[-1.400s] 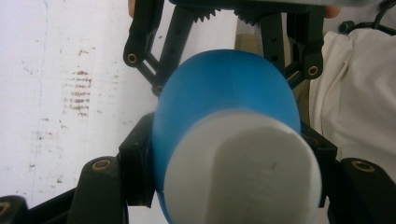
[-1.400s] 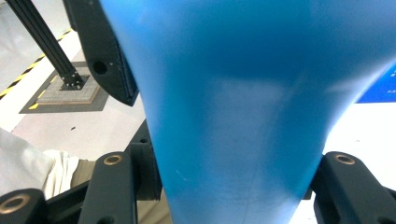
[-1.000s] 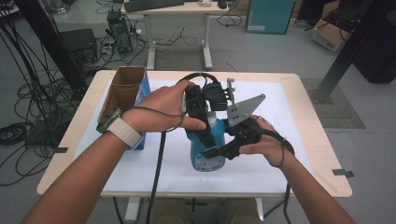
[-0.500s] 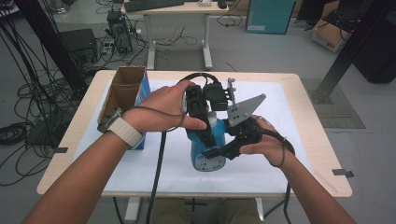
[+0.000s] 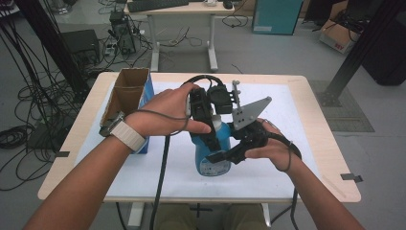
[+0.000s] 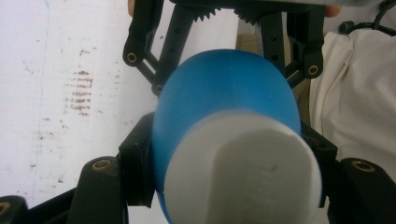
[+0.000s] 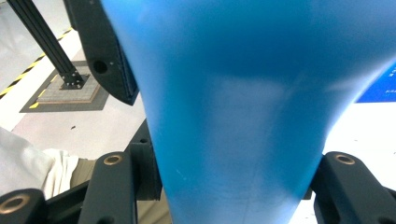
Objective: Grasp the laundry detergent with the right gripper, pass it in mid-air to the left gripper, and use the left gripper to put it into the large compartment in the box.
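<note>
At the centre of the high view, a blue plastic bottle with a white cap (image 5: 212, 155) stands on the white tabletop (image 5: 297, 158). The left gripper (image 5: 207, 139) clamps its neck from above; the right gripper (image 5: 221, 155) squeezes its body. An open cardboard box (image 5: 125, 93) sits upper left.

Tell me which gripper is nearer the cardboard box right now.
Left. The left gripper is clamped on the top of the blue bottle, on the side toward the cardboard box. The right gripper grips the bottle's body from the far side, farther from the box.
</note>
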